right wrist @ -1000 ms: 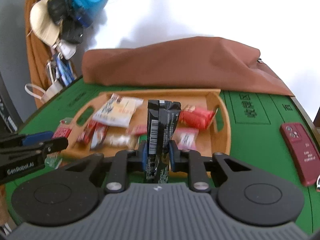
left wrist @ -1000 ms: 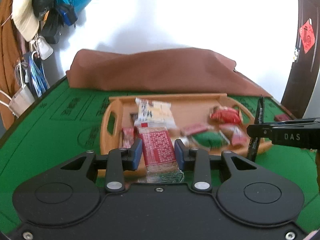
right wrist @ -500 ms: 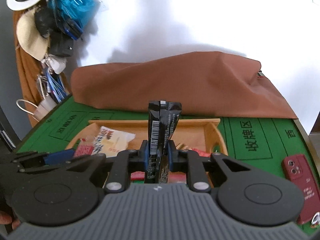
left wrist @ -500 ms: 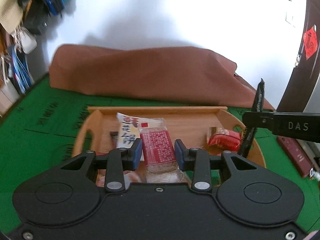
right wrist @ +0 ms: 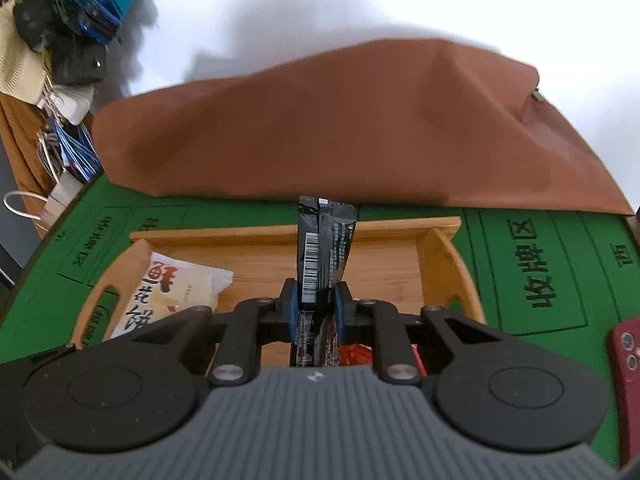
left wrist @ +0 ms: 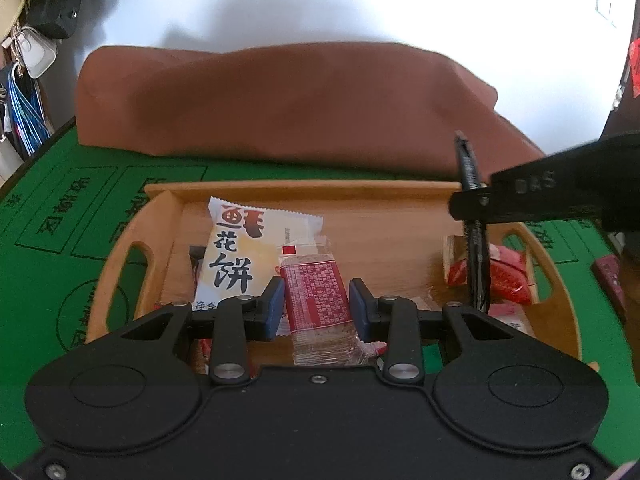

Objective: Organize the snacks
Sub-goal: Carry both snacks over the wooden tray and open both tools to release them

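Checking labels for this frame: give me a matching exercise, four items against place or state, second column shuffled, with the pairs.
Things:
1. red-label snack bar
2. black snack packet
3. white pastry packet
4. dark red phone

Places or states:
A. lying flat in the wooden tray
B. clamped in the left gripper
C. on the green mat, outside the tray
D. clamped upright in the right gripper

Pairs: 1-B, 2-D, 3-A, 4-C

One wooden tray [left wrist: 160,208], two tongs-held packets, perhaps four loose packets.
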Demonstrator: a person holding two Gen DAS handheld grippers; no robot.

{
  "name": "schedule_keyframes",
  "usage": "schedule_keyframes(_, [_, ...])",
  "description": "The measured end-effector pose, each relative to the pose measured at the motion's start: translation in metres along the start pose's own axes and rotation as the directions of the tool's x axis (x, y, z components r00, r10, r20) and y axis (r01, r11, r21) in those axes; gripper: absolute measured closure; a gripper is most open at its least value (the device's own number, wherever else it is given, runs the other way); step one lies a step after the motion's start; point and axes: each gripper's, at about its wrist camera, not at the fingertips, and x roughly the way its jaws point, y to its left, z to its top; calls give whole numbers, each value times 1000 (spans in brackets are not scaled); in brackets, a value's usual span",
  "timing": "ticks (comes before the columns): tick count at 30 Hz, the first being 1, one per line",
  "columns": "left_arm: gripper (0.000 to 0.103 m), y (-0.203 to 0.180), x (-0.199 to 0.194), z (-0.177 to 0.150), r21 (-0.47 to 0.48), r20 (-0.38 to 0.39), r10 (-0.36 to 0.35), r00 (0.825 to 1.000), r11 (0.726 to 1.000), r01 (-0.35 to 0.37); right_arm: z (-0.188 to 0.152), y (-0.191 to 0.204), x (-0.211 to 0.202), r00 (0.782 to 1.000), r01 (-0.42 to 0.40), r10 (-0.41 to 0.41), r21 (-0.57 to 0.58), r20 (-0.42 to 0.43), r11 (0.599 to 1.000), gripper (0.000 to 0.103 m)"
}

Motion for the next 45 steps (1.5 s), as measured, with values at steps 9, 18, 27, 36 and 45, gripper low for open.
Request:
schedule_keyframes(9, [69,-2,9,0,23,6,10,1000,1000,-10,-5,7,41,997,22,-23,-10,-72,1000,82])
schedule_keyframes(18, [69,-6,11,-1,41,24,5,1000,999,-6,-5,0,48,996,10,-9,13,-84,1000,81])
schedule_keyframes(27, [64,-16,16,0,62,29,10,1000,998,-12,-5,-8,46,997,-14,17,38,-81,999,53])
schedule_keyframes(36, [29,-13,0,-1,72,54,36,998,997,-39,-11,-9,28,998,-34,36,31,-47,999,35])
schedule_keyframes(45, [16,1,-41,-18,73,102,49,994,996,-56,-29,-2,-13,999,-52,52,-33,11,998,26])
